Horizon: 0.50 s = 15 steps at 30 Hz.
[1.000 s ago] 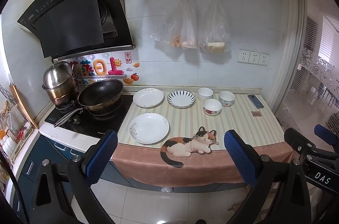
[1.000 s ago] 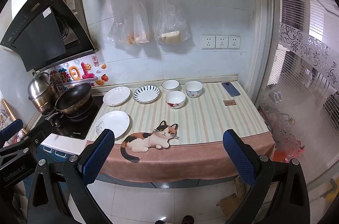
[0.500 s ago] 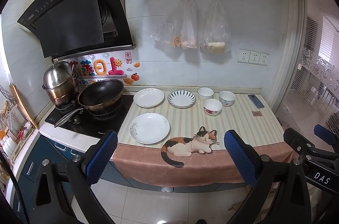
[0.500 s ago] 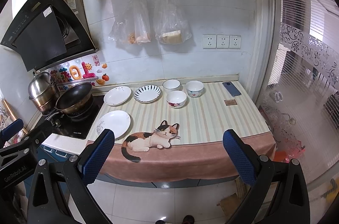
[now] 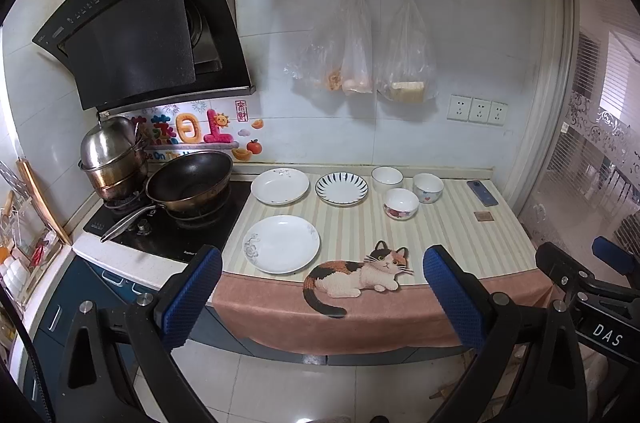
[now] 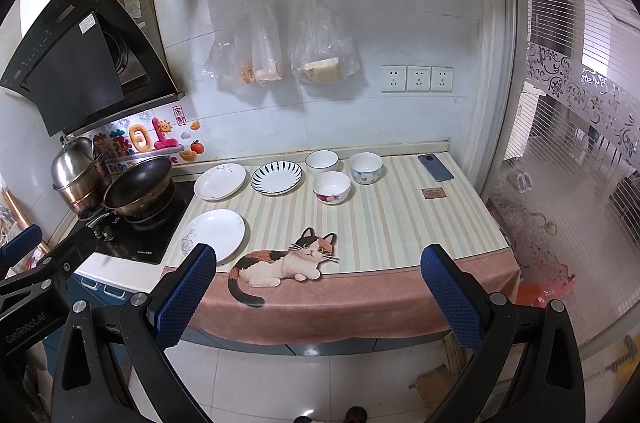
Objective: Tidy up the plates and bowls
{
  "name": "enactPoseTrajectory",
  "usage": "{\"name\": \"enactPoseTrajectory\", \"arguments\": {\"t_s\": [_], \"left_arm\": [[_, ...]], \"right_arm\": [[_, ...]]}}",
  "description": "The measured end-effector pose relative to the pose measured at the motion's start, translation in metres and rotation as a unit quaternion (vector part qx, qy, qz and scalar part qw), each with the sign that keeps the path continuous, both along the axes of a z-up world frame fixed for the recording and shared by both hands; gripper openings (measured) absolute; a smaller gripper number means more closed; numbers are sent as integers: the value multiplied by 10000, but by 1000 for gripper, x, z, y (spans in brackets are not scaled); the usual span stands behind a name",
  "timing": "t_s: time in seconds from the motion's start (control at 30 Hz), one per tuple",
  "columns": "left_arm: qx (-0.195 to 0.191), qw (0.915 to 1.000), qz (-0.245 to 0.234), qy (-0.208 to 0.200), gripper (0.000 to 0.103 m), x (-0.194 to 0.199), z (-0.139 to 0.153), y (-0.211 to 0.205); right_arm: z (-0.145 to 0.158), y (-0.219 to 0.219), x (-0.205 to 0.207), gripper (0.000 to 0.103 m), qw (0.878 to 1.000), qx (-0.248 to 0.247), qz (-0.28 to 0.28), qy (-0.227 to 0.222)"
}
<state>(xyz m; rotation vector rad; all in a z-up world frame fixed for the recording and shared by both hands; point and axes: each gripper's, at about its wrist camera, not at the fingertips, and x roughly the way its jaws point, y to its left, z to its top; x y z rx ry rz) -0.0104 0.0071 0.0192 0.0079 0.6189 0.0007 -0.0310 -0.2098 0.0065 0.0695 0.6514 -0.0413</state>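
Plates point(image 5: 281, 244), bowls point(image 5: 401, 203) unobstructed, untouched

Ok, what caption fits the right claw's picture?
Open right claw faces three plates and three bowls on the counter.

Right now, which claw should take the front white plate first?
Left. The front white plate lies nearer the left claw, on its side; in the right claw view it sits far left. Both open, empty.
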Motion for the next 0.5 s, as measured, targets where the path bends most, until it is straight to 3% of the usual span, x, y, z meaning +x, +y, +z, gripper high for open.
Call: {"name": "enactPoseTrajectory", "arguments": {"t_s": [0.5], "left_arm": [[-4, 10000, 4, 45, 103, 9, -5, 6]], "right_arm": [[-10, -2, 5, 103, 9998, 205, 55, -26]]}}
